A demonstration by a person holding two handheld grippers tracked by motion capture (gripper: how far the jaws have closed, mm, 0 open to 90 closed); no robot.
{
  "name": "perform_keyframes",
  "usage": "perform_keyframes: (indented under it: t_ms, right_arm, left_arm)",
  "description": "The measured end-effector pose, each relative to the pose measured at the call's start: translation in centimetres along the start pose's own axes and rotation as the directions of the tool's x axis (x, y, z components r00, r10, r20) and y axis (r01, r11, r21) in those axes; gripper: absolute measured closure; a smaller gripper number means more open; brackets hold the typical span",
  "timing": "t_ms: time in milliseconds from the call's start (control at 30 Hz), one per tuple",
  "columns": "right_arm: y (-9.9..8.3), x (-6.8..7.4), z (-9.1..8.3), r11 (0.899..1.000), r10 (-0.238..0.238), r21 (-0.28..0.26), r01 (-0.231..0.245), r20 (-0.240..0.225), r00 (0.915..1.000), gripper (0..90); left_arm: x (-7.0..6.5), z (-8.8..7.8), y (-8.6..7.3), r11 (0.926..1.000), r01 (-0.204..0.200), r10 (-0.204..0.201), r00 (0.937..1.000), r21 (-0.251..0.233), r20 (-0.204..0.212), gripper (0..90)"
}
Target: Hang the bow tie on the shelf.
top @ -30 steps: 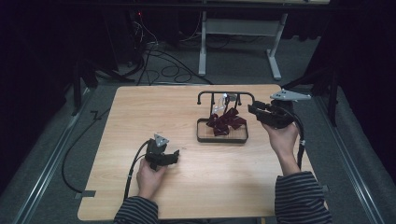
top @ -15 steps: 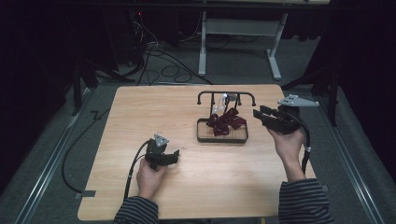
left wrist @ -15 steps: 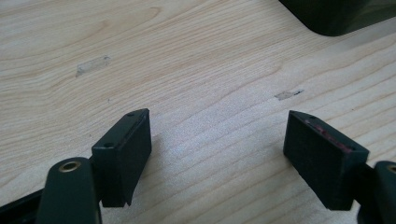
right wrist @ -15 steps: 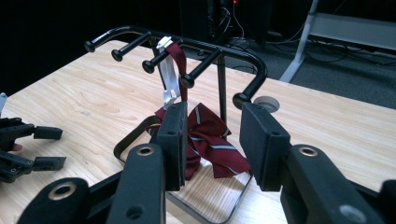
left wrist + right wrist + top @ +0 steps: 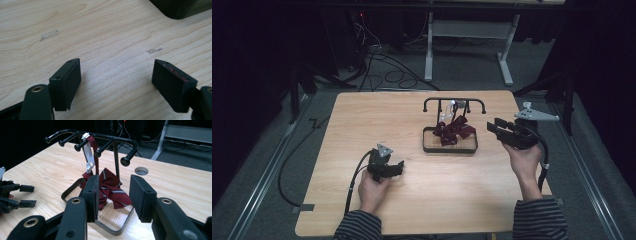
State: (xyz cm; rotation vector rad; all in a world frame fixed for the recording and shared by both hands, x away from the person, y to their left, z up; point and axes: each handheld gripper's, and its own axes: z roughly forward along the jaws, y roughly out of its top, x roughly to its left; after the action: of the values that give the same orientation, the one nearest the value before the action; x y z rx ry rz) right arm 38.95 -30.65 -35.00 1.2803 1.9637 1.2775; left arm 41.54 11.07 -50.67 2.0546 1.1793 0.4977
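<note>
Bow tie hangs ready on its rack

We hold the right gripper (image 5: pixel 113 195) beside the rack (image 5: pixel 113 143), fingers just opening, half apart and empty, aimed at the bow tie (image 5: pixel 110 188) hanging over the tray; the left gripper (image 5: pixel 399 167) rests on the desk (image 5: pixel 362 120), fingers wide, empty.

a dark red striped bow tie (image 5: pixel 110 188) hangs by its strap from a peg of the black rack (image 5: pixel 113 145), its bow slumped on the rack's base tray.

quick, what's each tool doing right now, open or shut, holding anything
Left tool: open, holding nothing, low over the bare table.
Right tool: open, jaws just been widening, holding nothing, aimed at the bow tie hanging on the rack.
</note>
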Motion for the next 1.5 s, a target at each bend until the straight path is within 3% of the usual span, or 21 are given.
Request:
perform_keyframes:
  t_ms: [1500]
  right_arm:
    - [-5.3, -0.4, -1.7, 0.998, 0.063, 0.013, -0.063, 0.001, 0.998, 61.9]
  left_arm:
    - [0.0, 0.0, 0.0, 1.0, 0.0, 0.0, 1.0, 0.001, 0.0, 23.9]
